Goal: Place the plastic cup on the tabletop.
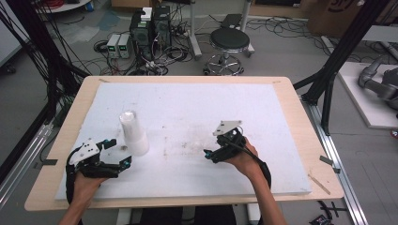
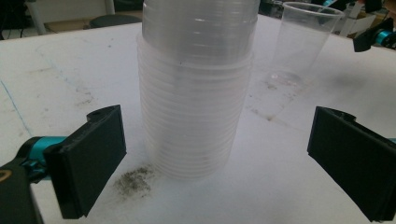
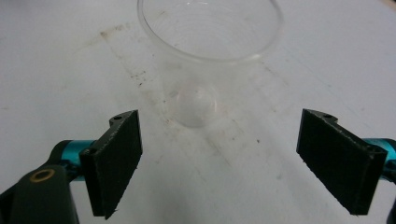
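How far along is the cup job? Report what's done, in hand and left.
Done, apparently: one clear cup stands upright alone on the white board, apart from the stack of cups. In hand: nothing. The left gripper faces the stack with jaws open, and the right gripper faces the single cup, also open. Left: many nested cups, if unstacking is the job.

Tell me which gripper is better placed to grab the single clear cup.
Right. The right gripper is open, with the single cup upright just ahead between its jaws. The left gripper faces the cup stack instead.
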Motion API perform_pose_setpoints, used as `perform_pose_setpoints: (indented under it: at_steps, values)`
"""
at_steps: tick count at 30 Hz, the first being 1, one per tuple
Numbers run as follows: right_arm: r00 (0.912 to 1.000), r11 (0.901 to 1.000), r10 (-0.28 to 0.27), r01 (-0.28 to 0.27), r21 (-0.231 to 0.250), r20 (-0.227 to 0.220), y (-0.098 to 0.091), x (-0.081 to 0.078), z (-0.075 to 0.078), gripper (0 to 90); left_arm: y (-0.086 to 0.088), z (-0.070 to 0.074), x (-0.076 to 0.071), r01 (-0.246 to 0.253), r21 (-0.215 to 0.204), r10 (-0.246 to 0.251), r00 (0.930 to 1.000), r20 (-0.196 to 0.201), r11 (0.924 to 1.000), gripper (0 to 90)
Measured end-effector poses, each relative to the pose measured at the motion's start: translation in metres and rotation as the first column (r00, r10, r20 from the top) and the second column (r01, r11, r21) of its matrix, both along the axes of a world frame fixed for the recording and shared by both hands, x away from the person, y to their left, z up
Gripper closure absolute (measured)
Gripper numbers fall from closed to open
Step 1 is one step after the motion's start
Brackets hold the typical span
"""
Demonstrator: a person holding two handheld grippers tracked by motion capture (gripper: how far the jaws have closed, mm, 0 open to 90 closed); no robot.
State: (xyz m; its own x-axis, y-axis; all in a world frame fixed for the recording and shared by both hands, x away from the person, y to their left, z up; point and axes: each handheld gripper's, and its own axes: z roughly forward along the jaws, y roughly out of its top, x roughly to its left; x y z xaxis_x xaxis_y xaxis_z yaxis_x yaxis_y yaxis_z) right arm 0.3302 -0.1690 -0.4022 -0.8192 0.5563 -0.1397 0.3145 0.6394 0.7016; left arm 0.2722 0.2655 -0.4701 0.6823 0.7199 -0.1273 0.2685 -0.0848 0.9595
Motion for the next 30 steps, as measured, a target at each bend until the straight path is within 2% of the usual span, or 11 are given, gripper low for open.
perform_pose_setpoints:
  at_steps: [4, 8, 10, 14, 16, 19, 21, 24, 29, 30]
  values:
    - [0.9965, 0.995, -0.069, 0.065, 0.075, 0.047, -0.02, -0.016, -0.003, 14.4, -0.002, -0.001, 0.002, 0.004, 0.003, -0.004, 1.0, -0.002, 1.0, 4.4]
    - [0.9864, 0.9835, -0.141, 0.13, 0.126, 0.084, -0.039, -0.028, -0.009, 14.5, -0.003, 0.0, 0.001, 0.005, 0.011, -0.005, 1.0, 0.001, 0.9999, 4.3]
    - [0.9785, 0.9728, -0.179, 0.16, 0.167, 0.103, -0.049, -0.031, -0.012, 14.4, -0.003, 0.0, 0.001, 0.002, 0.011, -0.002, 1.0, 0.001, 0.9999, 4.4]
    - [0.9552, 0.9444, -0.264, 0.227, 0.238, 0.135, -0.065, -0.037, -0.017, 14.5, -0.003, -0.001, 0.001, -0.012, 0.012, 0.012, 0.9999, -0.001, 0.9999, 4.3]
    - [0.9468, 0.9298, -0.29, 0.245, 0.275, 0.139, -0.073, -0.038, -0.02, 14.5, -0.003, -0.002, 0.001, -0.018, 0.009, 0.018, 0.9998, -0.002, 0.9998, 4.4]
    - [0.9333, 0.915, -0.328, 0.275, 0.295, 0.146, -0.081, -0.04, -0.026, 14.5, -0.003, -0.002, 0.0, -0.028, 0.012, 0.028, 0.9996, 0.008, 0.9995, 4.4]
    - [0.9211, 0.9033, -0.356, 0.295, 0.311, 0.159, -0.086, -0.042, -0.029, 14.5, -0.002, -0.002, 0.0, -0.03, 0.012, 0.03, 0.9995, 0.013, 0.9995, 4.3]
    - [0.9093, 0.8896, -0.38, 0.308, 0.337, 0.171, -0.093, -0.043, -0.032, 14.5, -0.002, -0.002, -0.001, -0.037, 0.014, 0.037, 0.9992, 0.017, 0.9992, 4.3]
    - [0.8983, 0.8774, -0.404, 0.328, 0.35, 0.172, -0.099, -0.043, -0.039, 14.5, -0.003, -0.001, -0.004, -0.051, 0.043, 0.049, 0.998, 0.038, 0.9978, 4.4]
    - [0.8993, 0.8763, -0.404, 0.327, 0.353, 0.168, -0.1, -0.043, -0.04, 14.5, -0.002, -0.001, -0.004, -0.053, 0.04, 0.051, 0.9979, 0.038, 0.9978, 4.4]
